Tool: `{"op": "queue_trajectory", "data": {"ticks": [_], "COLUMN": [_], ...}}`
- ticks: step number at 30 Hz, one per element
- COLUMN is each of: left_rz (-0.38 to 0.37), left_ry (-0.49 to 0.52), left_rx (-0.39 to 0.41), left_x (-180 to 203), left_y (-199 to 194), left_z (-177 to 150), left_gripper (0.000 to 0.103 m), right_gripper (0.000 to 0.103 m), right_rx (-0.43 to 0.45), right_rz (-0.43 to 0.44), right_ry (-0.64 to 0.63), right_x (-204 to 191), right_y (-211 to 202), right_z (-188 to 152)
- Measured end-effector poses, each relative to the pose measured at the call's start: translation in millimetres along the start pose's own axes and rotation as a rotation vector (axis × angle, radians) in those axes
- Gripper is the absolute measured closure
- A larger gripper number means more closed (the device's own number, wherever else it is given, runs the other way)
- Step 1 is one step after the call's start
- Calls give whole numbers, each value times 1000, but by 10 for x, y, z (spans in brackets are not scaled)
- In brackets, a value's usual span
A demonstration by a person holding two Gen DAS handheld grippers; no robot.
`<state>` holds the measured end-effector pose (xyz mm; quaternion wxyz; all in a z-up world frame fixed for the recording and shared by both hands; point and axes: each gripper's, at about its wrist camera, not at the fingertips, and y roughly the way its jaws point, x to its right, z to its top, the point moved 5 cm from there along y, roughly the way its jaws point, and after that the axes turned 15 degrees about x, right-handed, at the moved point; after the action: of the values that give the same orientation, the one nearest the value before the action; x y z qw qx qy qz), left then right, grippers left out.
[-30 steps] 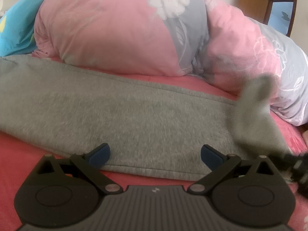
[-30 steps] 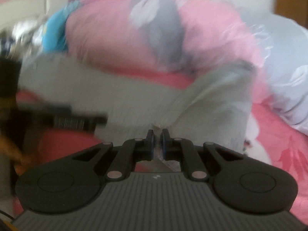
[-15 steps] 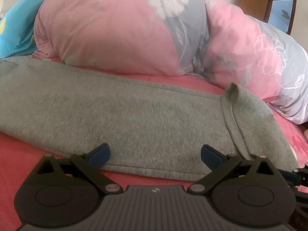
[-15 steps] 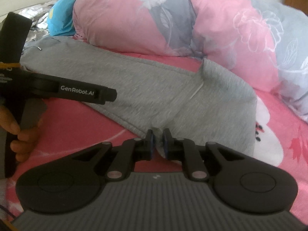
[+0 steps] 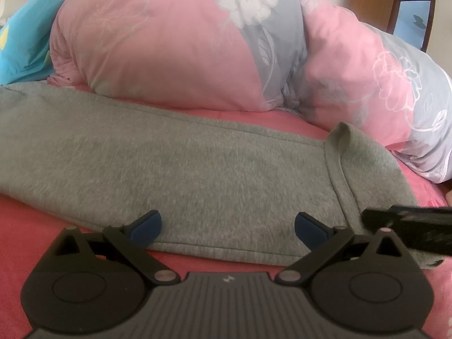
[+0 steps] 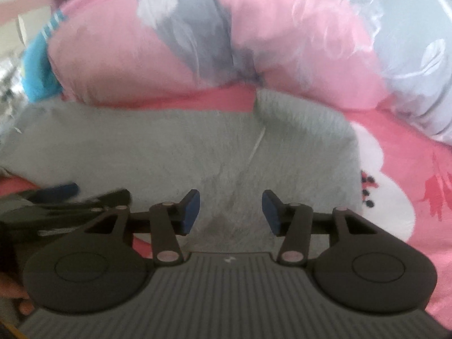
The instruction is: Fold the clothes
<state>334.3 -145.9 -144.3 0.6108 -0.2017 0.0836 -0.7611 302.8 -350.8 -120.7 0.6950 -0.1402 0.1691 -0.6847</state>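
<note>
Where the pink bedsheet [image 5: 34, 226] runs flat in front of the bedding, one grey garment [image 5: 197, 169] of soft fleecy knit, laid out long from left to right, its right end folded back over itself into a rounded flap [image 5: 370, 166] edged by a stitched seam. Near edge straight and hemmed, just under the tips of the left gripper [image 5: 228, 226]. One rolled quilt [image 5: 175, 50] behind, puffy, pink and grey with white flowers; one bright blue cloth [image 5: 22, 42] at far left; white flower shapes printed on the sheet at right.

Two grippers, both black with blue pads [image 6: 192, 209]. Left gripper tilted down over the garment's near hem, jaws spread wide, nothing between the pads. Right gripper [image 6: 231, 212] likewise angled down over the folded end, jaws just opened and now about halfway apart, grey cloth lying below the gap, not pinched. Right view blurred. Fingertips of a hand [image 6: 17, 296] at its lower left edge, behind the other tool.
</note>
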Motion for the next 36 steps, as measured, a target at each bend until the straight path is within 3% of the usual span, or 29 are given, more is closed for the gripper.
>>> {"op": "queue_trajectory", "data": {"ticks": [3,5,11,18,19,22,27,34,36], "left_rz": [0,0,0,-3,-2,-1,1,1,1], "left_ry": [-1,-1,-1,-7,-5,-5,-2,-2,-2], "left_rx": [0,0,0,1,1,1,1,2,2], "left_x": [-1,-3,1,-4,-2,-5,-4,-4,-4], "left_y": [0,-2,-3,-9,-7,-3,3,2,-1], "left_z": [1,1,-7,-9,-11,-14,-19,-24,-25], "left_gripper": [2,2,2,2,2,2,2,1,2], "right_gripper": [68,99,100,95,90,61,52,55,71], "right_rx": [-51,-32,68,7,-1,27,82,53,63], "right_rz": [-28,-28,23,65,83,111,113,78,85], "right_ry": [-26,-12,3,-31,-25,-42,-181,-542,-533], "right_x": [-17,-16,-96,-167,-175,-204,-303,-612,-618], "right_y": [105,64,-244,-192,-196,-337,-618,-527,-493], "right_z": [-113,-106,-37,-135,-150,-150,-219,-470,-444]}}
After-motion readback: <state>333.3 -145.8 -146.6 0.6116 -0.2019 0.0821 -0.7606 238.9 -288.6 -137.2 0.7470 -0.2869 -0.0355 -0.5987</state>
